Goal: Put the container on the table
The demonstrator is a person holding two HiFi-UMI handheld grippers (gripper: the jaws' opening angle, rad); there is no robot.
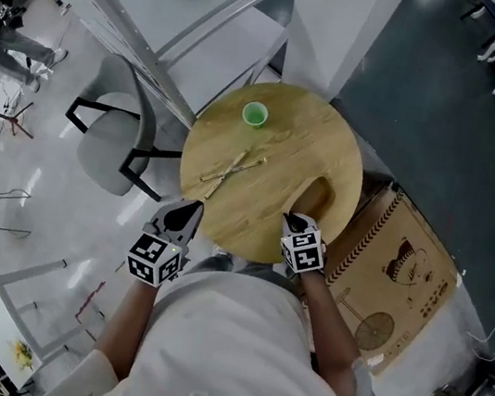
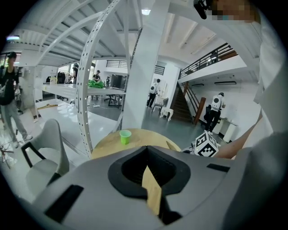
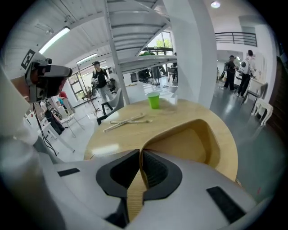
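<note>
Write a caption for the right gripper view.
Right gripper jaws shut on the wooden container rim at the round table, green cup and chopsticks beyond.

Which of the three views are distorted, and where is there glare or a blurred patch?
Both gripper views are fisheye, with black corners; the perforated rail curves. Right gripper view: pale glare lies on the table near the sticks. Left gripper view: a mosaic patch sits at top right. Head view: far less bending, even light.

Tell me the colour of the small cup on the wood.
Bright green cup, clearest in the right gripper view.
</note>
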